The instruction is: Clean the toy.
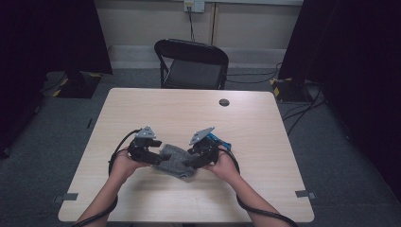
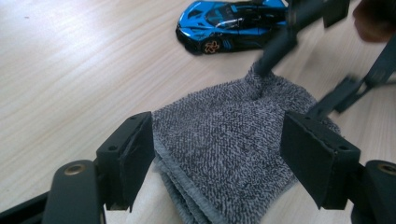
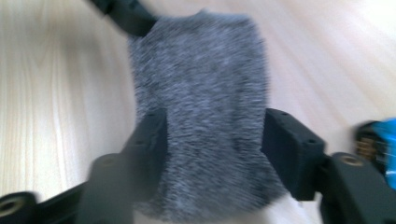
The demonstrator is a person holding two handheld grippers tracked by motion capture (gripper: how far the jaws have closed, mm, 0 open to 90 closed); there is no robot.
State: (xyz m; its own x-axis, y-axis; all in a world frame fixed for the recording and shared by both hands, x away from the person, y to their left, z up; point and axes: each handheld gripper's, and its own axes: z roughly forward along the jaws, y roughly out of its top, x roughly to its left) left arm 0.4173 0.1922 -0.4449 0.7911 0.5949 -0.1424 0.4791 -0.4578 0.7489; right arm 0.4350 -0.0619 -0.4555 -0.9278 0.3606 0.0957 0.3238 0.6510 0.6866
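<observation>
- A folded grey towel (image 1: 176, 161) lies on the wooden table (image 1: 189, 113), toward the near edge, between the two grippers.
- The left gripper (image 2: 217, 154) has its jaws apart, one on each side of the towel's near end; the left pad touches the edge, the right pad stands off it.
- The right gripper (image 3: 212, 144) straddles the opposite end, jaws parted; whether the pads press is blurred.
- A blue toy car (image 2: 231, 23) sits just beyond the towel.
</observation>
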